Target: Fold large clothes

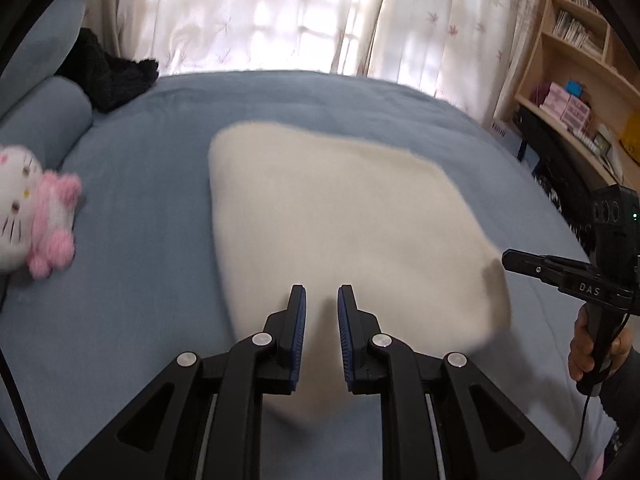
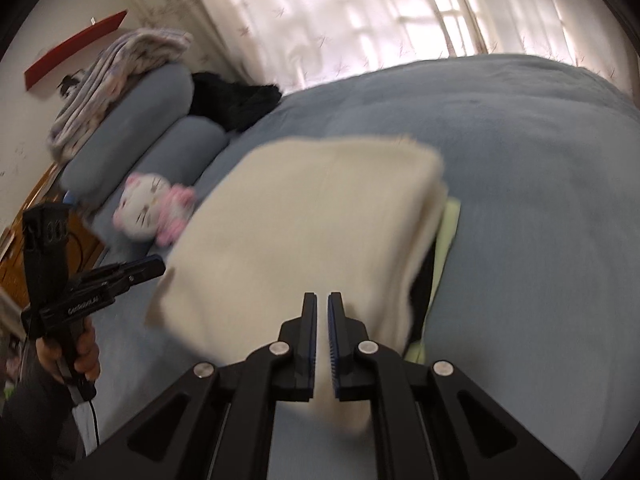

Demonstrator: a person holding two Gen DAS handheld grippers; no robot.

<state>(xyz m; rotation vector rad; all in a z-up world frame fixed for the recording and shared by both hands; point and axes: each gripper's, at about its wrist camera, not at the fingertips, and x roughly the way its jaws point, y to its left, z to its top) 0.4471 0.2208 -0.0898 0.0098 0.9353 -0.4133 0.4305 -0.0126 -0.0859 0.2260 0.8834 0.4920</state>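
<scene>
Left wrist view, left to right: plush (image 1: 34, 208) at the left edge on the blue bed (image 1: 132, 248), pillow (image 1: 44, 124) above it, black garment (image 1: 108, 72) in the upper left. Folded cream cloth (image 1: 340, 216) sits centre frame on the bed, blurred at the edges. Left gripper (image 1: 322, 296) at bottom centre, over the cloth's near edge, jaws apart with a clear gap, nothing between them. Right gripper (image 1: 508, 260) enters from the right edge, tip at the cloth's right corner; hand (image 1: 588, 352) on its handle at lower right. Shelf (image 1: 576, 60) in the upper right.

Right wrist view, left to right: left gripper (image 2: 158, 266) at the left edge with hand (image 2: 82, 350) on the grip, tip just beside the cloth's (image 2: 304, 232) left corner. Plush (image 2: 150, 208) and pillows (image 2: 148, 120) upper left of centre. Cloth in centre frame, a pale green layer (image 2: 448, 224) showing under its right edge. Right gripper (image 2: 322, 300) at bottom centre over the cloth, jaws nearly together with a thin slit; cannot tell whether cloth is pinched.
</scene>
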